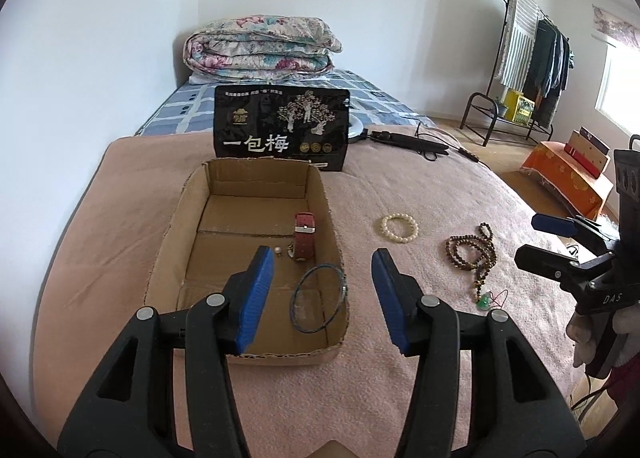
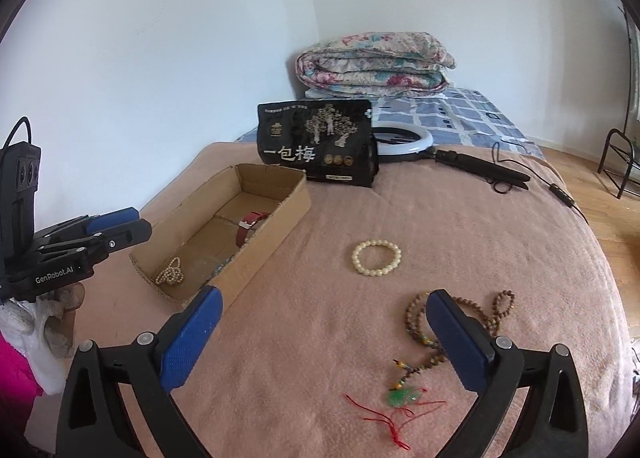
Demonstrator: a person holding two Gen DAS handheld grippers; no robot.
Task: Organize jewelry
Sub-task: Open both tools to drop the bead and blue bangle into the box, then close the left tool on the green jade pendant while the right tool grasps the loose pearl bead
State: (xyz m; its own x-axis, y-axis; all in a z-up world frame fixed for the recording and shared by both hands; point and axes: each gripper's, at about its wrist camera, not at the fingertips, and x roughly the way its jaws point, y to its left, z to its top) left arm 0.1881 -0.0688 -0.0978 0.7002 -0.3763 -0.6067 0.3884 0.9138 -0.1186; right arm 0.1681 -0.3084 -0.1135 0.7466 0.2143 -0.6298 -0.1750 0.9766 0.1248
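Note:
An open cardboard box [image 1: 182,213] [image 2: 280,217] lies on the pink blanket. Inside are a red watch strap [image 1: 304,236] [image 2: 249,227], a blue bangle [image 1: 318,298], a small earring [image 1: 280,252] and a pearl string [image 2: 170,272]. A cream bead bracelet [image 1: 399,228] [image 2: 376,258] and a brown bead necklace [image 1: 474,254] [image 2: 416,322] with a green pendant [image 1: 485,301] [image 2: 404,396] lie on the blanket right of the box. My left gripper [image 1: 323,270] [image 2: 116,225] is open and empty above the box's near right corner. My right gripper [image 2: 320,318] [image 1: 540,242] is open and empty above the necklace.
A black snack bag [image 1: 282,127] [image 2: 320,145] stands behind the box. A ring light with cable [image 2: 404,139] [image 1: 400,137] lies at the back. A folded quilt [image 1: 260,47] sits on the bed beyond. A clothes rack [image 1: 528,69] stands far right.

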